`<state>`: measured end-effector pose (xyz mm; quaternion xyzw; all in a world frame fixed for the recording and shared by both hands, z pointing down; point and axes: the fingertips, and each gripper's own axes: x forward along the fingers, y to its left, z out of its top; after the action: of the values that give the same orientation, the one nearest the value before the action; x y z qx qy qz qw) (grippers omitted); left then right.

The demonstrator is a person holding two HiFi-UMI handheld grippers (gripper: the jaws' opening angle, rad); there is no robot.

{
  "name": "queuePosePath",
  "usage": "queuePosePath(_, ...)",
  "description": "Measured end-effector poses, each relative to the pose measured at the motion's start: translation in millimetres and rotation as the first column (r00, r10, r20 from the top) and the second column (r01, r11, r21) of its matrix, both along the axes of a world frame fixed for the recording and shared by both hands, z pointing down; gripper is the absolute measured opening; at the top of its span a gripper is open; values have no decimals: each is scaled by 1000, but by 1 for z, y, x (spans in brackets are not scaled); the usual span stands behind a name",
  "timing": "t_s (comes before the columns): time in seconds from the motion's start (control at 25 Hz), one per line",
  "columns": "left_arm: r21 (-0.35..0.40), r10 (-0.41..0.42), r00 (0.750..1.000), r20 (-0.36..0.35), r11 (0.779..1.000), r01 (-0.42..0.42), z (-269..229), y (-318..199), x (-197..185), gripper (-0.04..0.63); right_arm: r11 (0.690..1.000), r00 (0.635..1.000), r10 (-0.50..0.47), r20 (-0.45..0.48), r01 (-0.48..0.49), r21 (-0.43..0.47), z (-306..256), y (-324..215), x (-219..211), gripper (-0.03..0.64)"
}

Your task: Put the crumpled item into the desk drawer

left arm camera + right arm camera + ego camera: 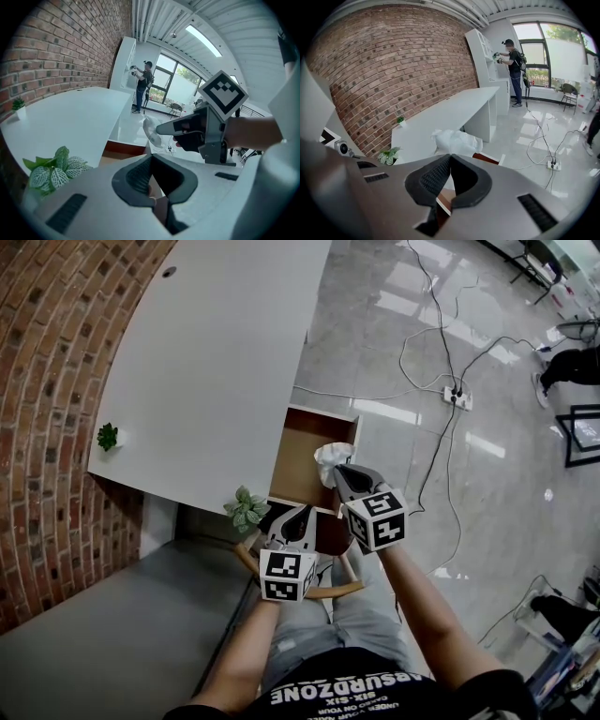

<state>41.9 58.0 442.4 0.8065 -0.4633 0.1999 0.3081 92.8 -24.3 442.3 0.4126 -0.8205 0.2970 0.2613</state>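
Right claw (340, 471) is pinched shut on the crumpled white wad (329, 457), held over the open desk drawer (298, 460), close to its rim. Left claw (298, 513) is pressed together, empty. Wad's best lowered further inside before it's let go.

My head camera looks steeply down from well above onto the white surface (216, 352) and the open drawer (300, 451). The camera on my left claw (298, 515) sits low and close behind its jaws, facing past the surface's edge toward the far windows (173, 79), with my right claw (342, 474) at its right. The right claw's camera, equally close, faces across the surface toward the brick wall (393, 61). All three views share the surface, the drawer and the crumpled item (330, 457).
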Motion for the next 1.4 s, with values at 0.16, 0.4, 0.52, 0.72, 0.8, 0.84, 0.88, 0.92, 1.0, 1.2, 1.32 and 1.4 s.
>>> queuePosePath(0.16,-3,-5,1000,1,1000,5,6,1,0,5,1000,1000,-2,1,2,4,3,-3,0,0)
queuePosePath(0.4,-9,-13,1000,2,1000,13,15,2,0,5,1000,1000,-11,4,11,-4,12,-3,-2,0)
queuePosePath(0.52,-8,-16,1000,3,1000,16,19,1,-1,5,1000,1000,-24,1,24,-3,15,-4,-5,0)
queuePosePath(0.72,-15,-32,999,2,999,32,27,1,-4,5,999,999,-41,0,41,-5,23,-5,-8,0)
queuePosePath(0.8,-18,-40,999,3,999,40,32,1,-5,5,999,999,-48,-1,48,-5,26,-6,-10,0)
queuePosePath(0.84,-20,-43,999,3,999,43,34,2,-6,5,999,999,-52,-1,52,-5,28,-7,-11,0)
queuePosePath(0.88,-21,-45,999,4,999,45,36,2,-6,5,998,998,-56,-2,56,-5,30,-7,-12,0)
queuePosePath(0.92,-23,-48,999,5,999,48,38,2,-7,5,998,998,-61,-3,61,-6,32,-7,-13,0)
queuePosePath(1.0,-28,-54,999,5,998,54,42,2,-8,5,997,997,-72,-9,72,-12,38,-7,-15,0)
queuePosePath(1.2,-32,-66,998,11,997,67,47,2,-9,5,995,995,-94,-16,94,-25,45,-8,-18,0)
queuePosePath(1.32,-36,-76,997,13,996,76,50,3,-9,5,993,994,-110,-21,110,-32,51,-8,-19,-1)
queuePosePath(1.4,-40,-82,997,15,996,82,53,3,-10,5,992,992,-124,-25,123,-37,54,-8,-20,0)
